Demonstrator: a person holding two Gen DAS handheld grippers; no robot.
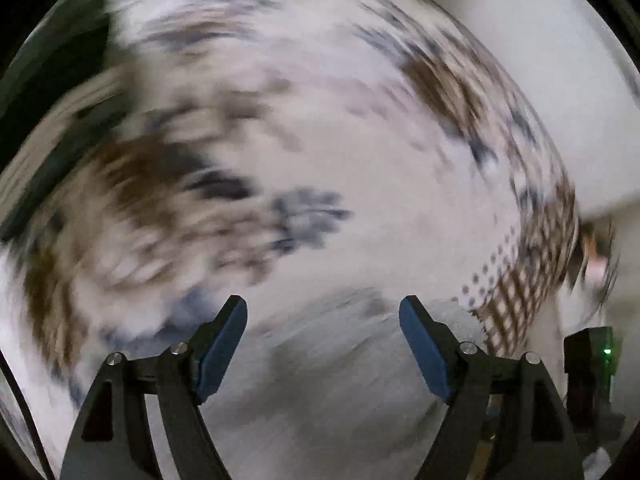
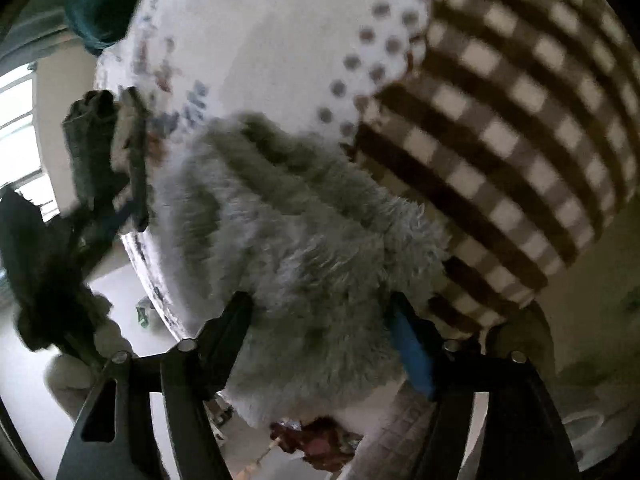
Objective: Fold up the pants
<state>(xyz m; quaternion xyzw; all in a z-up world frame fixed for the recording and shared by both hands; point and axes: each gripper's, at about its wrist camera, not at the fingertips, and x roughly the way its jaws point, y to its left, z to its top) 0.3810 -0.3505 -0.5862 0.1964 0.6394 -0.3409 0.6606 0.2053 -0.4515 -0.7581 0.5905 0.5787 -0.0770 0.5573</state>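
Right wrist view: the right gripper (image 2: pixel 320 332) pinches a bunched edge of the fluffy grey pants (image 2: pixel 304 232), which lie on the patterned bedspread (image 2: pixel 280 40) and run from the jaws to the far left. The left gripper (image 1: pixel 323 344) hangs spread and empty just above the pants in a blurred frame. Judging by this, a fold is being set up; next the left must find a matching edge.
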